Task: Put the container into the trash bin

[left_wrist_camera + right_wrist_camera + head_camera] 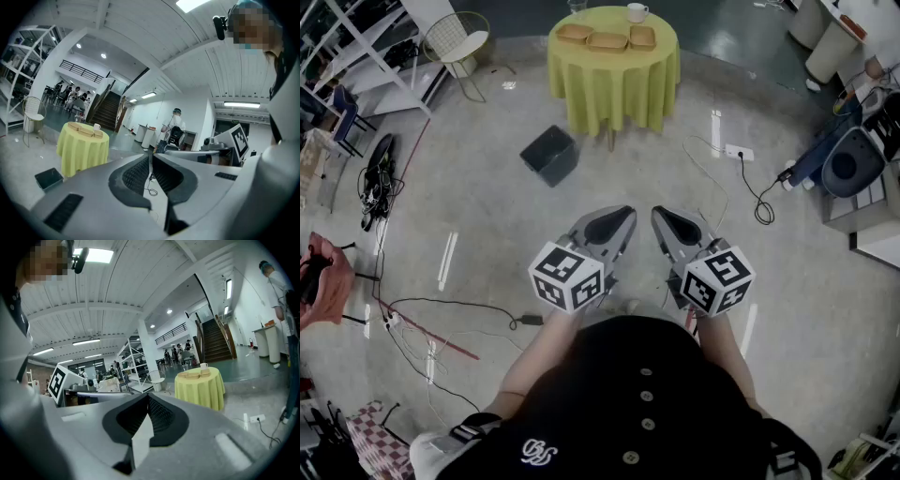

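Three shallow wooden containers [607, 41] lie on a round table with a yellow-green cloth [614, 89] at the far side of the floor, next to a white cup [637, 12]. A dark trash bin [549, 156] stands on the floor left of the table and nearer to me. My left gripper [626, 216] and right gripper [660, 216] are side by side in front of my body, well short of both, each shut and empty. The table [82, 150] and the bin [48, 178] show at the left of the left gripper view. The right gripper view has the table [199, 387] right of centre.
A white wire chair [459, 42] stands far left by white shelving. Cables trail over the floor at left [441, 319], and a power strip [738, 152] lies right of the table. Equipment is stacked at the right edge [853, 164]. Someone's hand [321, 277] shows at the left edge.
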Demonstrator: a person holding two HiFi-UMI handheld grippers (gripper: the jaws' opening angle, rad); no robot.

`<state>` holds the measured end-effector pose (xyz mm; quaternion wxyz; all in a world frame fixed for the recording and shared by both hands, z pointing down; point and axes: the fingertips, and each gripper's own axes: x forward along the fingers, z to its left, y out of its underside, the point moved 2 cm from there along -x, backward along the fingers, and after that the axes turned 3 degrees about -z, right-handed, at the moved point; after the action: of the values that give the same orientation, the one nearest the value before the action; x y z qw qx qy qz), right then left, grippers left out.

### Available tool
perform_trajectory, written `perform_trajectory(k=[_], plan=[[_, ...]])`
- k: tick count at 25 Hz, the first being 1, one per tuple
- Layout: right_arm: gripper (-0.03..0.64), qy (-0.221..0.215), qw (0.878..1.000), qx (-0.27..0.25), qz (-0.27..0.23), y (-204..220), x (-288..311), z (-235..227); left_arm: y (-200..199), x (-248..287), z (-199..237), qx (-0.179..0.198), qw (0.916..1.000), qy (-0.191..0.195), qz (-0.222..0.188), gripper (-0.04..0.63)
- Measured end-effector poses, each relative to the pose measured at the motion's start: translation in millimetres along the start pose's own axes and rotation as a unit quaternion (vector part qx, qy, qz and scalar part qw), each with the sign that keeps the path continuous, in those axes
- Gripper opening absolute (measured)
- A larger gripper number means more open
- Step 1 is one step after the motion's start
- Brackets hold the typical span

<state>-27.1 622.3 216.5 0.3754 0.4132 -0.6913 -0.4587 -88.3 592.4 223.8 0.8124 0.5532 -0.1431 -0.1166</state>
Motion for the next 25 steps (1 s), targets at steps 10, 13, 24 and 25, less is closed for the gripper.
perform_trajectory(k=[10,13,24,25], plan=[[0.004,0.0,1.0,-0.008,0.011,5.0,4.2,3.5,1.2,-1.4,-4.0,0.003,0.9999,0.009,0.004,0.032],[0.003,0.012,1.0,0.003,-0.005,2.0,4.3,4.1,0.0,-4.0,-3.9,0.002,0.9999,0.014,0.003,0.032],[0.005,0.083,0.996,0.038,-0.015,3.4,12.1,-9.4,-3.4,-11.8,8.4,0.003,0.9989,0.042,0.019,0.032],[0.005,0.087,0.995,0.04,-0.017,4.3,12.8,-10.5,-1.8,-12.1,9.8,0.004,0.9988,0.044,0.023,0.032]])
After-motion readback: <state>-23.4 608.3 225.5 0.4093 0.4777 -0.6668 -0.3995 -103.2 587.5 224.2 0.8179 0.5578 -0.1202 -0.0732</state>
